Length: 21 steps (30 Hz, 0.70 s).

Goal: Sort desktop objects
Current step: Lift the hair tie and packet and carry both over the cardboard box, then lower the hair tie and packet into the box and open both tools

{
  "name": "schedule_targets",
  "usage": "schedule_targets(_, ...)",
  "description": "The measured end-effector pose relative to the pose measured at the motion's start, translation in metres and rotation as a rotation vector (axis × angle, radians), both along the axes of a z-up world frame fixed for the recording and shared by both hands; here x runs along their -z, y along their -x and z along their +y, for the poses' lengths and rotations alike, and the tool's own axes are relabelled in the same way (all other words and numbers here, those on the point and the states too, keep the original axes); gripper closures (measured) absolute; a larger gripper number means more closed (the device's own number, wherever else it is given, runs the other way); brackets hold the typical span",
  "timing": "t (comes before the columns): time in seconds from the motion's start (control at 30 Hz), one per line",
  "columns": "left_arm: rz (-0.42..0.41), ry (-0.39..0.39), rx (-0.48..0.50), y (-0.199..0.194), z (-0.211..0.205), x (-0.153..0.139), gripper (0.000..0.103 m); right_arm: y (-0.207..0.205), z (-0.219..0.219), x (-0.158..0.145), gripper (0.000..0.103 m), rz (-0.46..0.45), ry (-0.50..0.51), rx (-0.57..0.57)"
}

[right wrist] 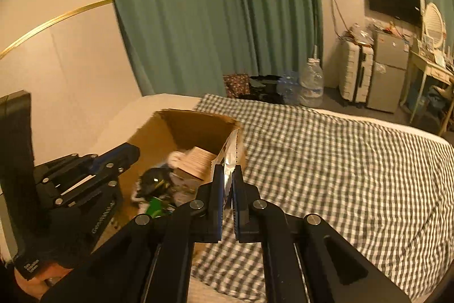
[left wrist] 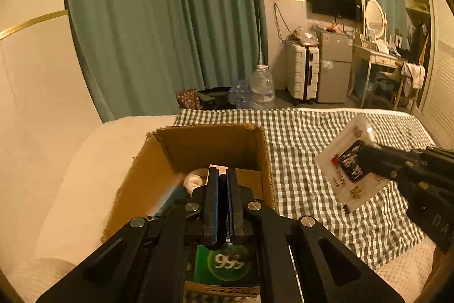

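Right claw (right wrist: 226,183) clamping foil packet (left wrist: 347,163), cardboard box (left wrist: 159,161) beside, left claw (left wrist: 222,183) seemingly empty

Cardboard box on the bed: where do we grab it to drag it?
Probably best to pinch the top rim of the cardboard box at its right wall, coming straight down, one finger inside, one outside. The top is open, the walls are thin and upright, and the box looks too wide to span. That side faces bare checked cloth.
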State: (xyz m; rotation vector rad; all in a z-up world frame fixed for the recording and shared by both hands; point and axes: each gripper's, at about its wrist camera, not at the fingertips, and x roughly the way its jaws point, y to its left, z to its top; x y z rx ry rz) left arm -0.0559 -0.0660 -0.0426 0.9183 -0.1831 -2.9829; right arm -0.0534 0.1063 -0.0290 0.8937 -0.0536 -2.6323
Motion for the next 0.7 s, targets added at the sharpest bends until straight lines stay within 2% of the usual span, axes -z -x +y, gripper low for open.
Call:
schedule_targets(0.2,0.0,-0.006,-0.021,-0.001,-0.029,-0.003,0.099,0.004,-0.033,-0.007,0.098,-0.008,-0.013,-0.045)
schedule_targets(0.27,-0.008,-0.032,-0.046,0.003,-0.044,-0.002,0.099,0.006,-0.044,-0.007,0.098,-0.014,-0.014,-0.055)
schedule_targets(0.37,-0.045,-0.075,-0.091,0.013,-0.06,0.005,0.099,0.008,-0.065,0.0,0.098,-0.03,-0.044,-0.081)
schedule_targets(0.47,-0.066,-0.058,-0.113,0.02,-0.068,0.013,0.099,0.013,-0.08,0.006,0.098,-0.042,-0.06,-0.102)
schedule_targets(0.7,-0.146,-0.075,-0.15,0.043,-0.086,0.037,0.099,0.032,-0.106,0.031,0.098,-0.08,-0.089,-0.134)
